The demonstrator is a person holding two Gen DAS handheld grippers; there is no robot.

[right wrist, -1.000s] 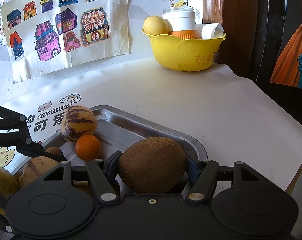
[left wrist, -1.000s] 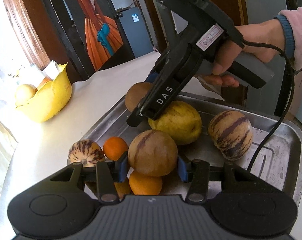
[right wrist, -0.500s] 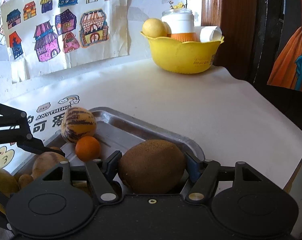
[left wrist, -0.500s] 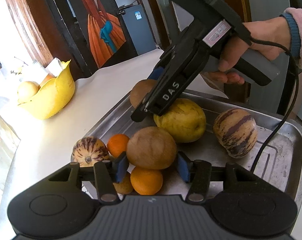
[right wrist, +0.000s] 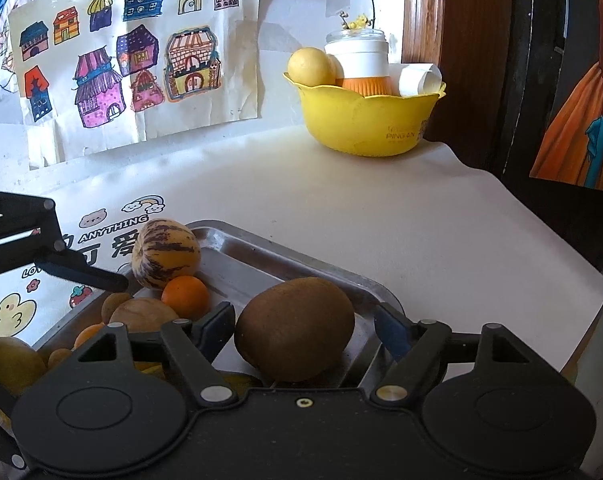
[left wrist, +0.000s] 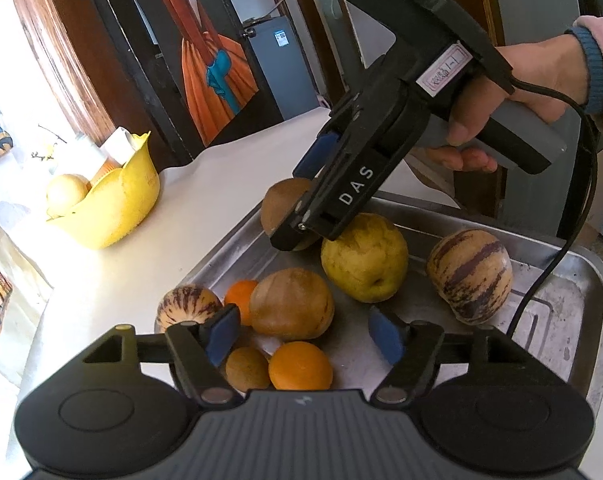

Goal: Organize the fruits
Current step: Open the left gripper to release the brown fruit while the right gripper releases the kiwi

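Resting in the shallow steel tray (left wrist: 581,280) on the white worktop (right wrist: 341,208), a tan round fruit (left wrist: 291,304) lies between the left tongs (left wrist: 305,334), whose jaws have just been opening and stand clear. Farther right, the right tongs (right wrist: 305,330) have likewise just been opening around a brown fuzzy kiwi (right wrist: 295,328), pads apart from it.

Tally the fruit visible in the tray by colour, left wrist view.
Purple-striped fruit: 2
Orange fruit: 2
Yellow fruit: 1
Brown or tan fruit: 3
Total in the tray: 8
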